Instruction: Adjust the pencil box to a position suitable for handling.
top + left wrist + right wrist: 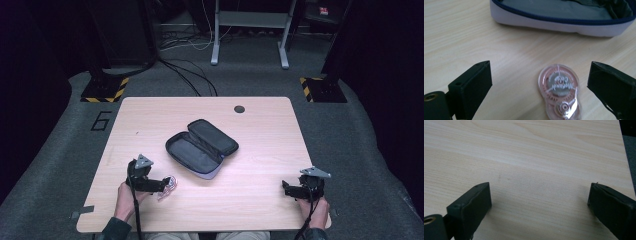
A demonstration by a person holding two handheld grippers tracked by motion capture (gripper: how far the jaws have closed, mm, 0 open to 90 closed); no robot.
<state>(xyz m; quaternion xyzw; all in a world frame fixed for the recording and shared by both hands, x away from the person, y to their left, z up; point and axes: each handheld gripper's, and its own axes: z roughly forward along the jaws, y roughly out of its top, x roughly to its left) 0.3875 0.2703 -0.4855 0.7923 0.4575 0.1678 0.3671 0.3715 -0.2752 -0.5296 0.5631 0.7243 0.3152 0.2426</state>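
Clear pink plastic correction-tape dispenser (pixel 560 92) flat on the pale wood-grain table (pixel 260 150), between the spread black jaws of the left gripper (pixel 539 87) but untouched by either pad. Just beyond, open grey zip pencil case with blue edging (pixel 564 15), near the table's middle. Right gripper (pixel 539 207) wide open over bare wood near the table's right front corner, well apart from both
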